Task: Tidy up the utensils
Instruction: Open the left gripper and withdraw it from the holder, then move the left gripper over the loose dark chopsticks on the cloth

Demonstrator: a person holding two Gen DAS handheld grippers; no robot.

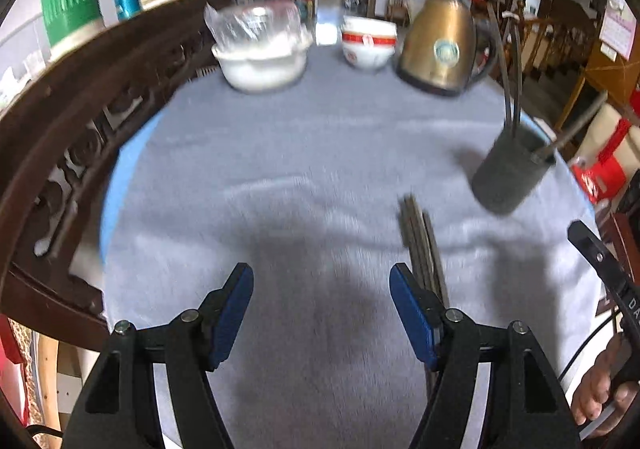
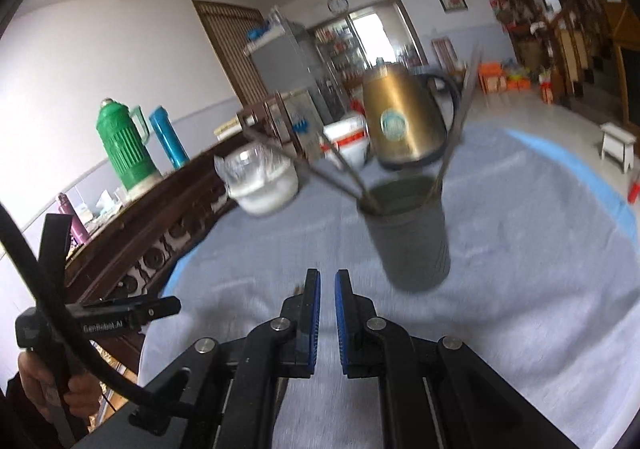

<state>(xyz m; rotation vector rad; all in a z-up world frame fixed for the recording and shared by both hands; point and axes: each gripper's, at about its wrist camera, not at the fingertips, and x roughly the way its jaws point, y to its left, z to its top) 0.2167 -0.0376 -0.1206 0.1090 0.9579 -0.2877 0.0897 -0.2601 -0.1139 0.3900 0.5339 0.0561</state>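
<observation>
A dark grey utensil cup [image 1: 510,169] stands on the grey tablecloth at the right, with several dark chopsticks [image 1: 514,61] leaning out of it. A bundle of dark chopsticks [image 1: 422,241] lies flat on the cloth, just beyond my left gripper's right finger. My left gripper [image 1: 322,281] is open and empty, low over the cloth. In the right wrist view the cup [image 2: 410,233] with its chopsticks [image 2: 456,117] is just ahead and to the right of my right gripper [image 2: 327,281]. Its jaws stand nearly closed with a narrow gap and nothing between them.
At the table's far edge stand a gold kettle [image 1: 442,49], stacked red-and-white bowls [image 1: 368,43] and a white bowl with plastic wrap [image 1: 262,49]. A carved dark wooden rail [image 1: 72,137] borders the left. A green thermos [image 2: 124,145] and a blue flask [image 2: 168,137] stand behind it.
</observation>
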